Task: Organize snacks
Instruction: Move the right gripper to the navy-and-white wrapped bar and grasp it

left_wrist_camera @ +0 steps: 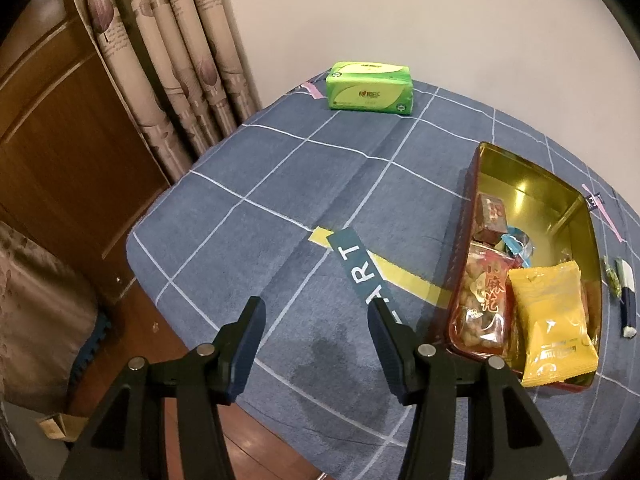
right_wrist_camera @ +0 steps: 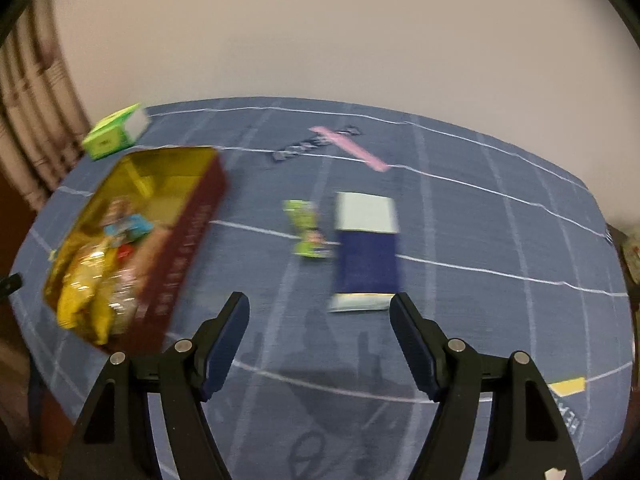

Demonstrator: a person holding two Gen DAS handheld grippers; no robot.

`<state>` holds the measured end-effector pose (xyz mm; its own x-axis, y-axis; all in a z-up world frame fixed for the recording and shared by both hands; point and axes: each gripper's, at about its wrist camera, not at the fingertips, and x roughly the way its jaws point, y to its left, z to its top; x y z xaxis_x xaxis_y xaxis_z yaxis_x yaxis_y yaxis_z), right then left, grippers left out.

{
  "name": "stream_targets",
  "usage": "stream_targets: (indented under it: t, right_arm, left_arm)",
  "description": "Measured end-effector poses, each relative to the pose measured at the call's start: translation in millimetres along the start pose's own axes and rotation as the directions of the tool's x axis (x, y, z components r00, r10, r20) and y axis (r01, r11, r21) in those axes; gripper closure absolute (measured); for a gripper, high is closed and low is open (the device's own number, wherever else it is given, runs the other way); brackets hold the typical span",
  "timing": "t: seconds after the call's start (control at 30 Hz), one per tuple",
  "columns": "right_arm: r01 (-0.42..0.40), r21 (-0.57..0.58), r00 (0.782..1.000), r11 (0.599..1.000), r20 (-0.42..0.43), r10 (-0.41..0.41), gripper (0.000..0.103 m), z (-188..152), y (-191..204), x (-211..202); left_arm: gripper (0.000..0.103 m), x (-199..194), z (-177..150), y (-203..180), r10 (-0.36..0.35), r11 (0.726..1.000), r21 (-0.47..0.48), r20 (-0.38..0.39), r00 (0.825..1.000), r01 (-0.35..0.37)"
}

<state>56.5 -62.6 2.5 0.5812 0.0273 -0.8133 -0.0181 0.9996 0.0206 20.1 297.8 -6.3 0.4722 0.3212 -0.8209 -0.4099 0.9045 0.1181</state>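
Both jaws spread wide, nothing held: left gripper [left_wrist_camera: 316, 312] hovers over bare cloth, right gripper [right_wrist_camera: 320, 308] hovers just short of the loose snacks.

Navy-and-white packet [right_wrist_camera: 366, 252] lies flat on the tablecloth [right_wrist_camera: 500, 240], dead ahead of the right gripper, its near end almost level with the fingertips and slightly toward the right finger [right_wrist_camera: 412, 340]. Long axis runs away from the jaws, roughly in line with the fingers, so a closing grip would catch its short width. Small green candy wrapper [right_wrist_camera: 308, 228] sits just beside the packet on its left, close, touching or not unclear through motion blur.

Snack tin [right_wrist_camera: 176, 236], gold inside and dark red outside, sits to the left of both, well apart from the packet. It already holds a yellow pouch [left_wrist_camera: 554, 320], a clear bag of fried twists [left_wrist_camera: 480, 304], a small brown box [left_wrist_camera: 490, 218] and a blue-wrapped piece [left_wrist_camera: 518, 242]; far half looks free.

Right gripper is clearly the nearer one for both loose pieces; in the left view they lie beyond the tin's far wall. Judgement: two items left to put in.

Green tissue pack [left_wrist_camera: 368, 88] at the far table edge, curtain [left_wrist_camera: 172, 52] behind.
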Motion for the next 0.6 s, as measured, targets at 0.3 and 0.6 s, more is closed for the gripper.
stream_targets:
  t: [0.3, 0.6]
  right_arm:
    - [0.023, 0.065, 1.0, 0.998, -0.007, -0.023, 0.033, 16.8, -43.2, 27.6]
    - [0.003, 0.051, 0.997, 0.999, -0.072, 0.0, 0.033, 21.7, -45.8, 69.6]
  left_arm:
    - [0.049, -2.7, -1.9, -2.1, 0.014, 1.0, 0.009, 0.027, 1.0, -0.015]
    - [0.049, -4.6, -9.3, -9.0, 0.016, 0.999, 0.032, 0.022, 1.0, -0.016]
